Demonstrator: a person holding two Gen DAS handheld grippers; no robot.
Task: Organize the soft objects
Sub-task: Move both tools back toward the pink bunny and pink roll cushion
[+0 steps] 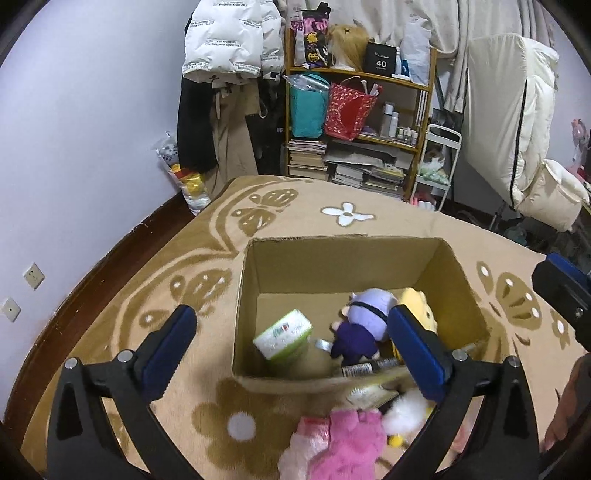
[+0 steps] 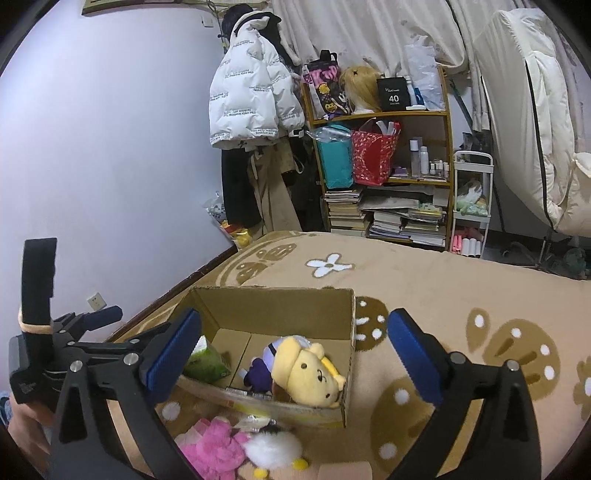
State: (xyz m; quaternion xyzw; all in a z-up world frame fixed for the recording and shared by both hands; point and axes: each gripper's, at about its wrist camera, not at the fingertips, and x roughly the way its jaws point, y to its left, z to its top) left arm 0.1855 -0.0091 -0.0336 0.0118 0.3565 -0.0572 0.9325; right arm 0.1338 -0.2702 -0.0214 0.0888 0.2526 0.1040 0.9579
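- An open cardboard box (image 1: pixel 354 258) sits on a tan blanket (image 1: pixel 166 302) patterned with butterflies and white flowers, in a cluttered bedroom.
- The left gripper (image 1: pixel 291 332) hovers above the box's near left corner, its blue-padded fingers (image 1: pixel 170 339) spread wide apart and holding nothing.
- The right gripper (image 2: pixel 295 354) hangs over the box from the other side, its fingers likewise set well apart and empty; the left gripper also shows at the left edge of the right wrist view.
- Inside the box lie a yellow bear plush (image 2: pixel 310 373) at the near right corner, a purple doll (image 1: pixel 360 325) pressed against it, and a green-and-white tissue pack (image 1: pixel 282 334) toward the left wall.
- A dark tube (image 1: pixel 365 367) with a silver end lies on the box floor by the near wall; its label is too blurred to read.
- Outside the box, just in front of its near wall, a pink fluffy plush (image 1: pixel 347 446) rests on the blanket, touching a white fluffy toy (image 2: pixel 273 446) with yellow feet.
- Behind the bed stand a wooden shelf (image 2: pixel 448 147) with bags, bottles and stacked books, a white puffer jacket (image 2: pixel 251 99) hung on the wall, and pale curtains (image 2: pixel 369 33).
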